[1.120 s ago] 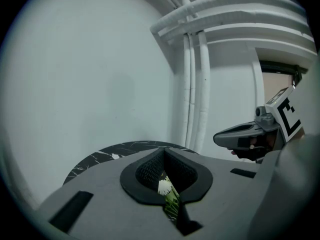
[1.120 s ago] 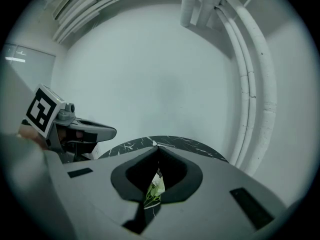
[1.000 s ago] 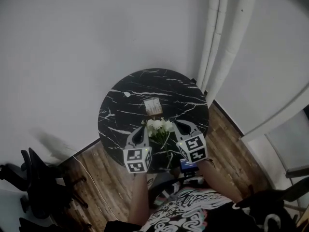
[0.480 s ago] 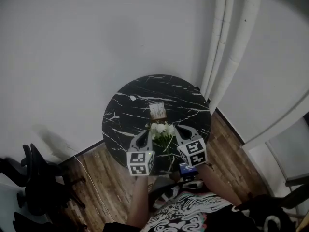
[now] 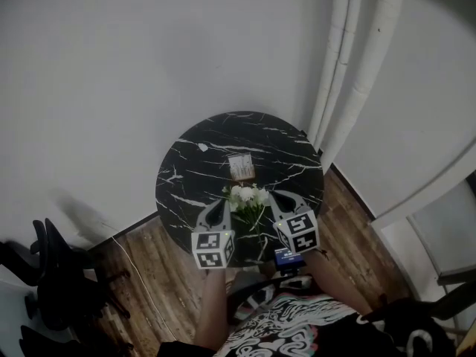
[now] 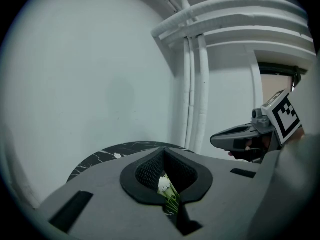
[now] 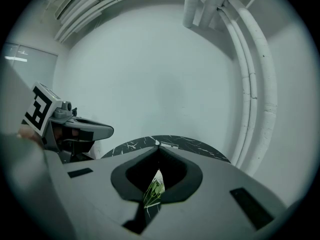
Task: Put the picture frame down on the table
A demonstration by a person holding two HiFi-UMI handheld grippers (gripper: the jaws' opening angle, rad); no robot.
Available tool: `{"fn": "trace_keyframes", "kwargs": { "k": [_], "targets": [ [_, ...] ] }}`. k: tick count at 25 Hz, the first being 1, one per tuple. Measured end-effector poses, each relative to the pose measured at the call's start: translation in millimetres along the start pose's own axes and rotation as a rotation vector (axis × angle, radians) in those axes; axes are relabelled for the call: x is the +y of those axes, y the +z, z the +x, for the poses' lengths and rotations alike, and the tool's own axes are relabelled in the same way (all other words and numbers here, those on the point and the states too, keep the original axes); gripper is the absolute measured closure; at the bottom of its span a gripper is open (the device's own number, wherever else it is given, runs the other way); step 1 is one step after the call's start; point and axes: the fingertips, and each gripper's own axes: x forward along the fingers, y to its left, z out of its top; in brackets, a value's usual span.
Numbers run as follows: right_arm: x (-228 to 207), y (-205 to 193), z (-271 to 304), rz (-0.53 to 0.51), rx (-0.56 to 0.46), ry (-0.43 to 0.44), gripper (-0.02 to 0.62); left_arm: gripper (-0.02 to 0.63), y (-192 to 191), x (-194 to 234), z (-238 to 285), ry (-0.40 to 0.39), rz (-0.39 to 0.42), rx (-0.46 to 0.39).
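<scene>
While the picture frame [image 5: 240, 167] sits on the table [image 5: 186, 181], left tongs [image 5: 221, 202] and right tongs [image 5: 273, 194] hover clenched, empty.

Head view dim, grey; soft shadow left of the table [image 5: 193, 177]. Gripper views brighter, fisheye-bent, corners black.
</scene>
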Motion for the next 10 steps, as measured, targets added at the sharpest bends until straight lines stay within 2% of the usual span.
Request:
{"fn": "trace_keyframes", "kwargs": {
  "k": [10],
  "targets": [
    [-8.2,-9.6,1.7,-0.008,0.016,-0.012,0.578,0.592,-6.4,-1.2,5.2,0.003,-0.014,0.009]
  ]
}}
